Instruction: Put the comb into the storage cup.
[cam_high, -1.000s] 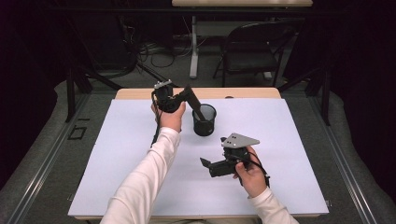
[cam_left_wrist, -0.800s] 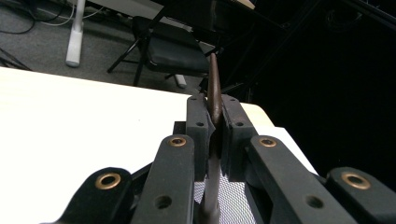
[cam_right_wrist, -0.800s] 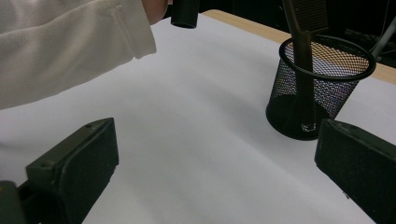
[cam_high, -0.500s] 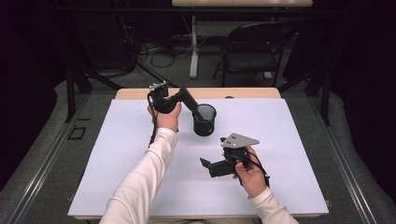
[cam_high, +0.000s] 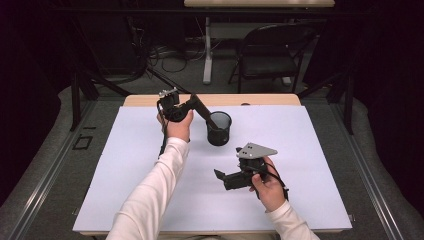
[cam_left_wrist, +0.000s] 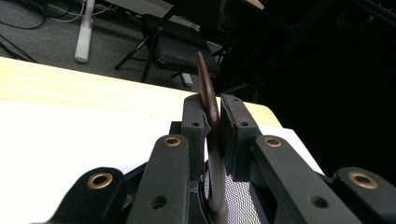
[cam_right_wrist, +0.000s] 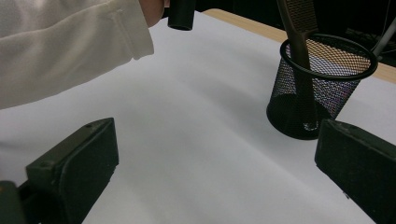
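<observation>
At the far side of the white table cover (cam_high: 140, 165), the left gripper (cam_high: 207, 116) is reaching down over the black mesh pen cup (cam_high: 219, 135). It is placing a brown long-handled utensil (cam_left_wrist: 208, 88) upright in that cup. In the right gripper view the utensil's lower end is resting inside the cup, on or close to its floor, and its shaft is leaning against the near rim.

Step in hand, as judged: release after insertion. The left jaws have just been opening a little with the utensil between them. In the left gripper view the shaft is lying against one pad (cam_left_wrist: 195, 121), a thin gap is showing at the other, and the grip appears to be loosening.

The right gripper (cam_high: 222, 177) is waiting well apart from the cup, low over the cover. Its jaws are standing wide and are holding nothing.

Next move, as judged: the left jaws are needing to spread further until both pads clear the shaft. The gripper is then needing to lift straight up along the shaft. A sideways pull is risking a tipped cup.
</observation>
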